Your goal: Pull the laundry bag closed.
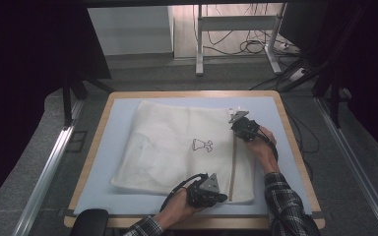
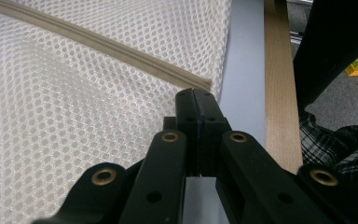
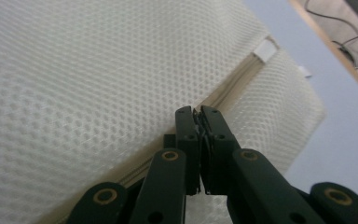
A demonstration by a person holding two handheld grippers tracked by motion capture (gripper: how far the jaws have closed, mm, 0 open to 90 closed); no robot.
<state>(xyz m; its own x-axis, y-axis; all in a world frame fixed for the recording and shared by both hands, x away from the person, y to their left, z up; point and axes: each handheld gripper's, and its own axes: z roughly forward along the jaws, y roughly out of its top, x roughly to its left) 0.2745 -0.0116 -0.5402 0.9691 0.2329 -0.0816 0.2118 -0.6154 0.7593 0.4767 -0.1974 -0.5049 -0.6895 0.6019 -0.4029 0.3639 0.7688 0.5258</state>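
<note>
Lying flat on the table (image 1: 285, 147), the mesh laundry bag (image 1: 177, 142) is light, limp and snag-prone, so grip at its stiffer zipper (image 1: 233, 167): the left gripper (image 2: 196, 100) clamps fully closed at the near zipper end, the right gripper (image 3: 196, 114) pinches the zipper ahead.

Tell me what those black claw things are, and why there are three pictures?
A person holds a hand-held gripper in each hand: the left hand-held gripper and the right hand-held gripper. One camera looks down from above; the other two ride on the grippers, looking along their black jaws. On the light blue mat of the wooden table lies a white mesh laundry bag with a beige zipper. Both grippers are shut at the zipper's two ends. The right one seems to pinch something small there; I can't tell what.
</note>
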